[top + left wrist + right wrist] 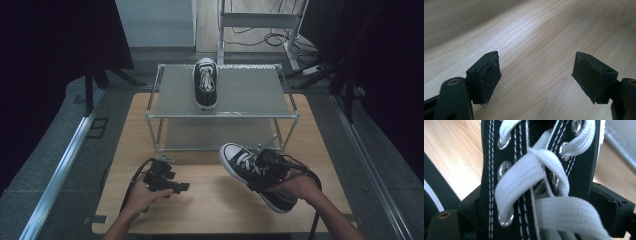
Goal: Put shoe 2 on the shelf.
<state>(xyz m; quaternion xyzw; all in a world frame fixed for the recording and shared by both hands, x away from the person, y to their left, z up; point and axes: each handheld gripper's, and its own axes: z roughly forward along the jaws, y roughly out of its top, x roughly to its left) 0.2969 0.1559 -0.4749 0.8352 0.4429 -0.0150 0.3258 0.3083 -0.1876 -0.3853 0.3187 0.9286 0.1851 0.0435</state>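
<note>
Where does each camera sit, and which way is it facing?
High view: above the person's side, looking forward and down on the table, the rack and the shoe on the rack; both forearms, the left claw and the right claw show.
Left gripper view: rides the left claw, looking along its parted jaws at the tabletop.
Right gripper view: rides the right claw, close on the held shoe and its laces.
Shared: the high and right gripper views both show the held shoe.

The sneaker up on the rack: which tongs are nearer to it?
Right. The right tongs, clamped on the second sneaker, sit just before the rack; the left tongs are farther from the sneaker.
</note>
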